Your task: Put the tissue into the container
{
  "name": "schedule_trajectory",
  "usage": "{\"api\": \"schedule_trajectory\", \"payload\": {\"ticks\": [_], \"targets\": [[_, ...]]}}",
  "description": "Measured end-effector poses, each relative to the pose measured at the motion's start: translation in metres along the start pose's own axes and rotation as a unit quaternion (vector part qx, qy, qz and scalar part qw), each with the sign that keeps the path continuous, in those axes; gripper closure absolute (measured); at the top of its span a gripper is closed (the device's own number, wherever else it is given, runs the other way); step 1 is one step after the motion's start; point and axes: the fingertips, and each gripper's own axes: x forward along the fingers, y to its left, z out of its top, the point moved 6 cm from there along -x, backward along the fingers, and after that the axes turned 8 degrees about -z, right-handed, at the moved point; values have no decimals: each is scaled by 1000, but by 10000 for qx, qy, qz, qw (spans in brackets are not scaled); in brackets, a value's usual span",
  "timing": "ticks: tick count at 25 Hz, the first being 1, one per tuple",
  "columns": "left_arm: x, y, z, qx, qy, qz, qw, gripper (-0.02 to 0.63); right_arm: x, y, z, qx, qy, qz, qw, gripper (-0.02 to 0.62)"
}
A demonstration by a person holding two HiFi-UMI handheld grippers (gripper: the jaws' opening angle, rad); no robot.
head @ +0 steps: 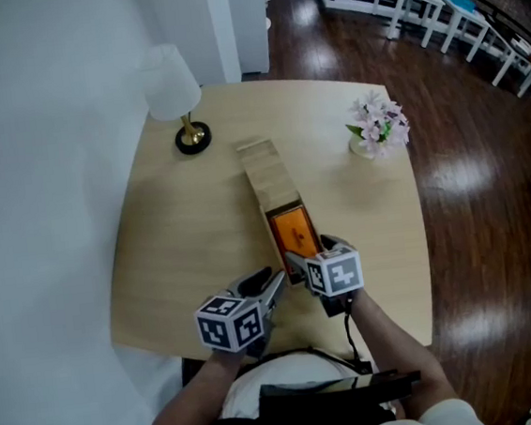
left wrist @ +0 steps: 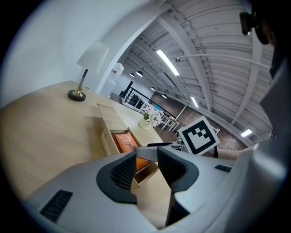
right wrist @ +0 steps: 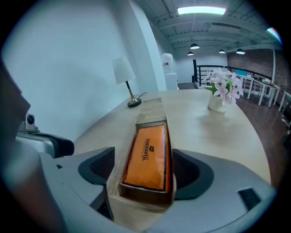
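Observation:
A long wooden container [head: 266, 174] lies in the middle of the table, its sliding lid pushed to the far end. An orange tissue pack [head: 293, 232] lies flat inside the uncovered near half. My right gripper [head: 309, 252] is at the container's near end, open. In the right gripper view its jaws straddle the container [right wrist: 152, 109], close to both walls, with the tissue pack [right wrist: 148, 157] between them; I cannot tell whether they touch. My left gripper [head: 269, 287] hovers just left of that end, open by a narrow gap and holding nothing.
A white table lamp [head: 178, 98] stands at the far left of the round wooden table [head: 175, 245]. A vase of pink flowers [head: 379, 124] stands at the far right. The table's front edge is right behind the grippers.

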Motion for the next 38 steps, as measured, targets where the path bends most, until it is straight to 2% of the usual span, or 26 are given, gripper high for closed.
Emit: {"api": "schedule_trajectory", "payload": {"ticks": [12,20,25,29,34,36,38], "targets": [[12,-24,8,142,-205,-157,9996,459,-41,-22,10,3,-560,46,9984,193],[16,-47,12,246,-270,-205,9991,459,-72,-53,6,118,-824,-85,9965,211],[21,-63,9,307,-223,-288,9989,462,-94,-76,-1,285,-941,-183,9950,248],[24,-78,7,446,-136,-424,9980,465,-116,-95,-8,448,-1120,-329,9922,345],[26,-93,3,505,-36,-552,9972,466,-142,-110,-14,559,-1303,-424,9890,368],[25,-97,0,504,-13,-567,9971,466,-152,-115,-18,606,-1363,-454,9878,400],[24,-99,-3,496,2,-559,9972,502,-160,-119,-22,643,-1411,-465,9868,412]]}}
